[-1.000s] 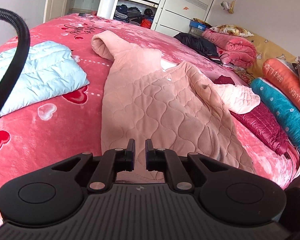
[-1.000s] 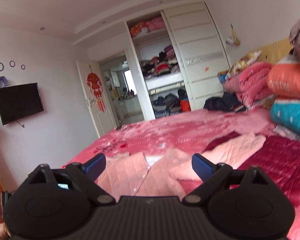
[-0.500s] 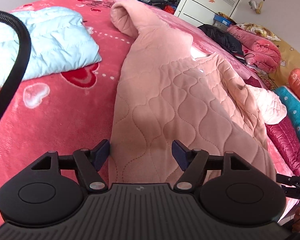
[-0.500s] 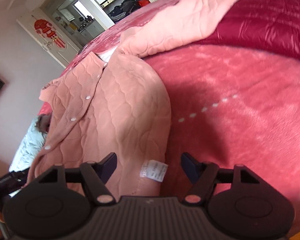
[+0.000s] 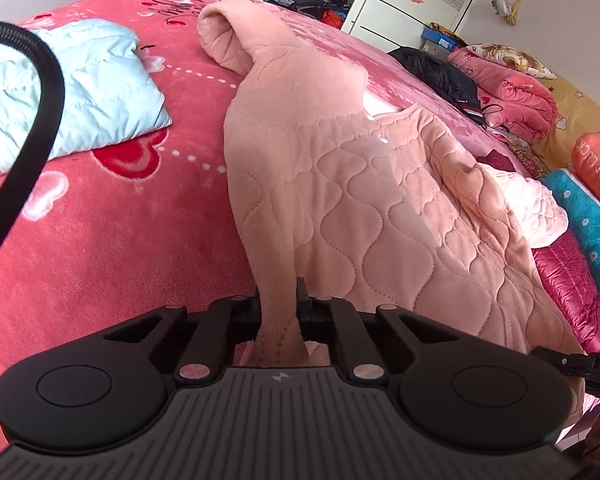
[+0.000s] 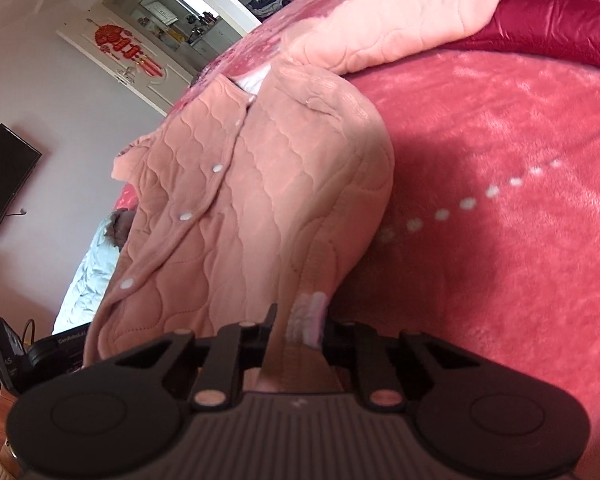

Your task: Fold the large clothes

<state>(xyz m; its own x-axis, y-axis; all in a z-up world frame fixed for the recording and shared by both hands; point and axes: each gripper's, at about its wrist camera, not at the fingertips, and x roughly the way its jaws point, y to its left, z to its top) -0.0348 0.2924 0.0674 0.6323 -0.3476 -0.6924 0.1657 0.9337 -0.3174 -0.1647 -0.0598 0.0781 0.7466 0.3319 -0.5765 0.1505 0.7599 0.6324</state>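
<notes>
bed [image 5: 100,240]: red plush heart-print blanket, fills both views
pink quilted jacket [image 5: 360,200]: spread across bed centre, hem at near edge, hood at far end
light blue jacket [image 5: 80,92]: folded, left of pink one, apart from it
left gripper [image 5: 279,304]: jaws just closed, clamped on near-left hem
right gripper [image 6: 296,328]: jaws just closed, pinching hem corner beside white care label [image 6: 308,312]

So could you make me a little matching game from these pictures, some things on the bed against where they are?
Things:
1. quilted pink jacket
2. folded pale blue padded jacket
3. shiny dark red puffer jacket
4. white care label

Places:
A. under the pink sleeve
B. pinched at its hem by both grippers
C. beside the right gripper's fingers
D. lying apart, unheld

Pairs: 1-B, 2-D, 3-A, 4-C
</notes>
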